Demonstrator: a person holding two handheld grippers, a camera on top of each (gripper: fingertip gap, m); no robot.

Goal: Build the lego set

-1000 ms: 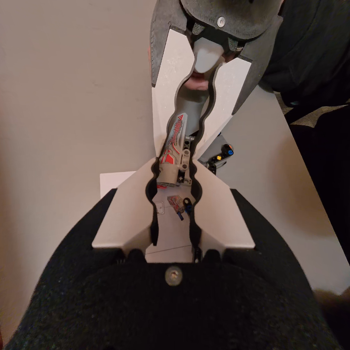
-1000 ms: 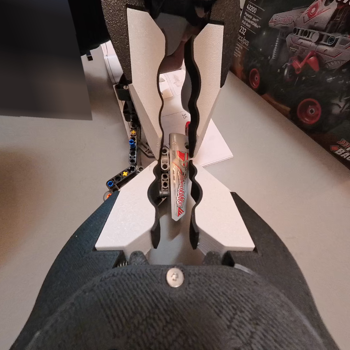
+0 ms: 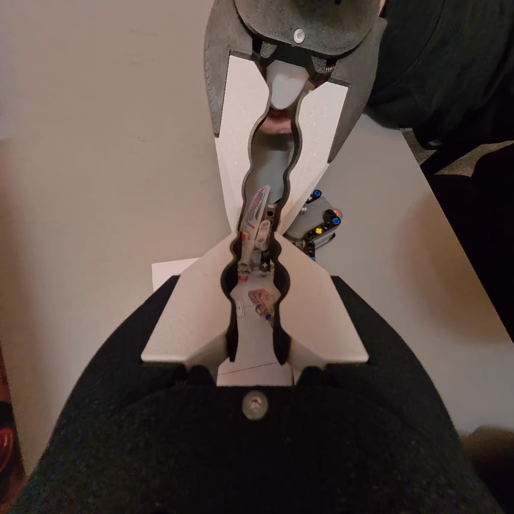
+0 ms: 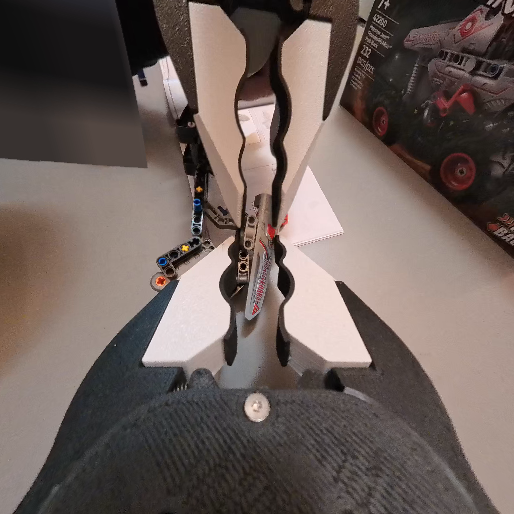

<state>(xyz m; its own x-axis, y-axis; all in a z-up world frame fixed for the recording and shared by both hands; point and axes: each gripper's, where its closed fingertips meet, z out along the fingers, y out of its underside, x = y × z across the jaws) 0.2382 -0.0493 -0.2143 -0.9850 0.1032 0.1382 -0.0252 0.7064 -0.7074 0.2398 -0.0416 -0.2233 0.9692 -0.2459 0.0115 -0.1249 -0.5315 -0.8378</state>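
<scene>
A small grey lego sub-assembly [image 4: 255, 258], made of a decorated panel and short beams, is held in the air above the counter [image 4: 389, 278] between the two claws, which meet tip to tip. The right claw [image 4: 257, 244] is narrowed on one end of it, the left claw [image 3: 256, 247] on the other. Below, a black lego frame [image 4: 180, 250] with blue and yellow pins lies beside a white instruction booklet [image 4: 314, 219]. The set's box [image 4: 445, 111] is stood along the counter's far edge.
</scene>
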